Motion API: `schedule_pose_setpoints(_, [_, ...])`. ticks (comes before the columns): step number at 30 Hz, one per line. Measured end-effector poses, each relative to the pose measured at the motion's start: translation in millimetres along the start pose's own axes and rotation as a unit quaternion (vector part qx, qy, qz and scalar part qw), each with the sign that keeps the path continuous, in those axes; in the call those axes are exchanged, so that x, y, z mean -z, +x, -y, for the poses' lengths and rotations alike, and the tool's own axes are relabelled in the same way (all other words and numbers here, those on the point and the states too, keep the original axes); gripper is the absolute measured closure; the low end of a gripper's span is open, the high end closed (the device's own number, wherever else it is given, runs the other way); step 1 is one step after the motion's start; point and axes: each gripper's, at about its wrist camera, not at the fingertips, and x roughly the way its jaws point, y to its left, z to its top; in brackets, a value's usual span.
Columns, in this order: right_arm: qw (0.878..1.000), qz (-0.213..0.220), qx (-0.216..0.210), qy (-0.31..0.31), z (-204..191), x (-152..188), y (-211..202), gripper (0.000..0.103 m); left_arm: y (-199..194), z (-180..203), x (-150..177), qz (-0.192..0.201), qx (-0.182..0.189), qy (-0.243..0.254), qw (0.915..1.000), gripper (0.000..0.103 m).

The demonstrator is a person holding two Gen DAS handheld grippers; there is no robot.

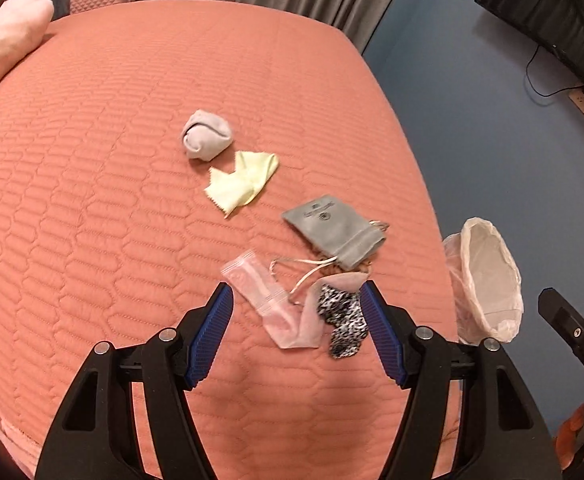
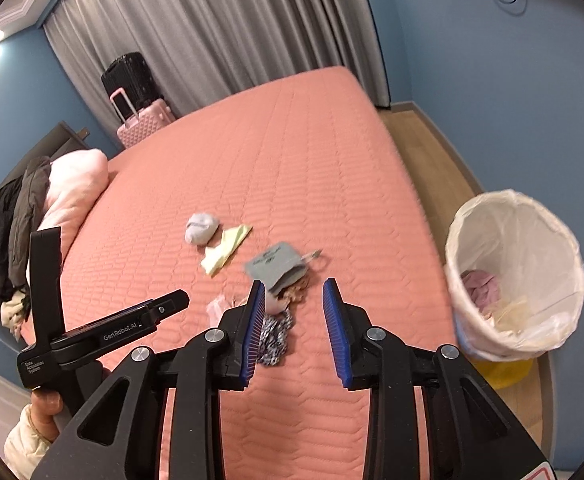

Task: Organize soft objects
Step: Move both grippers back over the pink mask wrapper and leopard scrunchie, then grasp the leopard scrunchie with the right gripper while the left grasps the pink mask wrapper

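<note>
Near the right edge of the coral quilted bed (image 1: 132,160), five soft things lie in a loose line: a rolled grey sock ball (image 1: 206,139), a yellow cloth (image 1: 242,182), a grey drawstring pouch (image 1: 331,236), a pink packet (image 1: 270,308) and a leopard-print scrunchie (image 1: 341,320) closest to the edge. Beside that edge, on the floor, stands a lined bin (image 2: 519,272) that already holds a pink garment and some pale scraps, so, judging by that, part of the sorting is done and these five pieces are left.

Both tools are empty. The left gripper (image 1: 296,334) hangs with jaws spread wide above the packet and scrunchie, touching neither as far as the view shows. The right gripper (image 2: 293,328) has its jaws parted more narrowly, with only bare quilt between them and the scrunchie just beside its left pad.
</note>
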Motion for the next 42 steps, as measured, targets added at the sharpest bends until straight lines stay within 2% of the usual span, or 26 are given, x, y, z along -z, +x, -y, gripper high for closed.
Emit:
schedule_pose_setpoints(4, [1.0, -0.029, -0.005, -0.008, -13, 17, 30, 0.073, 11, -23, 14, -0.016, -0.008, -0.013, 0.9997, 0.04])
schedule_pose_setpoints(10, [0.997, -0.069, -0.008, -0.016, -21, 37, 75, 0.073, 27, -43, 31, -0.042, -0.001, -0.029, 0.9987, 0.039])
schedule_pose_setpoints(13, [0.996, -0.087, -0.009, -0.017, -22, 44, 95, 0.073, 34, -46, 36, -0.054, 0.003, -0.033, 0.998, 0.039])
schedule_pose_setpoints(17, [0.994, -0.106, -0.002, -0.022, -25, 49, 117, 0.064, 41, -47, 39, -0.06, 0.002, -0.032, 0.9977, 0.039])
schedule_pose_setpoints(26, [0.991, -0.132, -0.003, -0.003, -16, 49, 153, 0.065, 49, -49, 37, -0.067, 0.014, -0.038, 0.997, 0.039])
schedule_pose_setpoints(27, [0.99, -0.138, -0.003, 0.0, -14, 49, 157, 0.068, 51, -48, 37, -0.068, 0.016, -0.039, 0.9968, 0.039])
schedule_pose_setpoints(28, [0.99, -0.142, -0.006, 0.002, -12, 50, 159, 0.078, 51, -47, 37, -0.067, 0.017, -0.04, 0.9968, 0.039])
schedule_pose_setpoints(29, [0.989, -0.15, -0.01, 0.006, -10, 51, 163, 0.094, 52, -47, 37, -0.066, 0.018, -0.042, 0.9967, 0.039])
schedule_pose_setpoints(30, [0.988, -0.155, -0.011, 0.008, -8, 53, 164, 0.099, 53, -46, 36, -0.066, 0.021, -0.044, 0.9966, 0.039])
schedule_pose_setpoints(37, [0.989, -0.149, -0.01, 0.02, 6, 57, 152, 0.1, 69, -26, 35, -0.081, 0.055, -0.037, 0.9945, 0.039])
schedule_pose_setpoints(40, [0.989, -0.144, -0.01, 0.022, 10, 57, 144, 0.1, 81, -17, 37, -0.091, 0.049, -0.032, 0.9941, 0.04])
schedule_pose_setpoints(42, [0.99, -0.139, -0.01, 0.025, 12, 56, 137, 0.1, 86, -13, 38, -0.091, 0.045, -0.028, 0.9944, 0.052])
